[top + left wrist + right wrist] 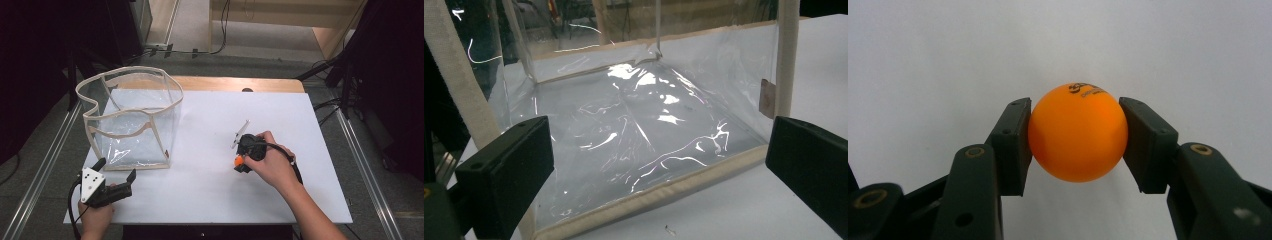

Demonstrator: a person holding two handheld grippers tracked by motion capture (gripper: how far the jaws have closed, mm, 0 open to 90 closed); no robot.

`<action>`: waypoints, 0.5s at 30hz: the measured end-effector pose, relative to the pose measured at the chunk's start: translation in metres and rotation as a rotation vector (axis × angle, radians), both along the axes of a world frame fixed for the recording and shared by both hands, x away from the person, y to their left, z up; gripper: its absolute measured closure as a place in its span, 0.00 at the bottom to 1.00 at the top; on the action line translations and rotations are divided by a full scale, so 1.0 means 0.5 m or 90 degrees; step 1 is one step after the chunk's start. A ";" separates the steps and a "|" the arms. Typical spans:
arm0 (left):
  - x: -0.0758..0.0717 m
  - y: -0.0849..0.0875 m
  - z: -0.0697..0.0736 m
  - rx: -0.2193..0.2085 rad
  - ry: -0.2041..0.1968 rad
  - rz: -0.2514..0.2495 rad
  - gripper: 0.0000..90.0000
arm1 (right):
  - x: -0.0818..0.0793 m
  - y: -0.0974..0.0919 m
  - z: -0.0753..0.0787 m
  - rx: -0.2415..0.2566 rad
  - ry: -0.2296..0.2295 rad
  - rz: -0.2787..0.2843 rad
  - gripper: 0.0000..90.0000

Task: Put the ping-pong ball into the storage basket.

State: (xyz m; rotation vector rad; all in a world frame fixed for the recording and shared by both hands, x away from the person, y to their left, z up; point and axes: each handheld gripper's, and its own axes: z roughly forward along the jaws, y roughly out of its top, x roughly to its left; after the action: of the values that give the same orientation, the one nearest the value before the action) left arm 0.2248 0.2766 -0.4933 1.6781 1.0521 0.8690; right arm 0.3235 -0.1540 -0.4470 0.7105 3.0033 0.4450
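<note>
1. Right gripper view shows the right hand-held gripper (1075,142) pinching an orange ball (1077,132) between its two jaws, low over the white surface (923,60). The grip sits on the ball's widest part; smooth and round as it looks, a small tilt or slackening could let it squirt out and roll off.
2. Left hand-held gripper (117,175) stands spread wide, holding nothing, with the clear bag (634,130) just ahead of its jaws.
3. That bag looks light and floppy; a nudge to its rim (129,71) could collapse or tip it.
</note>
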 end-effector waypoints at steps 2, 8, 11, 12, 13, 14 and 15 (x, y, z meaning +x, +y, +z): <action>0.000 0.000 0.000 0.000 0.000 0.000 0.00 | 0.002 0.001 0.000 0.003 -0.001 0.004 0.53; 0.000 0.000 0.000 0.000 0.000 0.000 0.00 | 0.011 0.014 0.002 0.001 0.002 0.014 0.53; 0.000 0.000 0.000 0.000 0.000 -0.001 0.00 | 0.015 0.021 0.003 0.006 0.006 0.018 0.53; 0.000 0.000 0.000 0.000 0.000 -0.001 0.00 | 0.015 0.021 0.003 0.006 0.006 0.018 0.53; 0.000 0.000 0.000 0.000 -0.001 -0.001 0.00 | 0.017 0.023 0.004 0.003 0.007 0.020 0.53; 0.000 0.000 0.000 0.000 -0.001 -0.001 0.00 | 0.017 0.025 0.005 0.004 0.008 0.018 0.53; 0.000 0.000 0.000 0.000 -0.001 -0.002 0.00 | 0.018 0.027 0.006 0.002 0.009 0.018 0.53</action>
State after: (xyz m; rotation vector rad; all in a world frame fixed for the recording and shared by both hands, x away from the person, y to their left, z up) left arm 0.2247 0.2765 -0.4933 1.6784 1.0492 0.8681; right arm 0.3324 -0.1404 -0.4442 0.6743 3.0309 0.4482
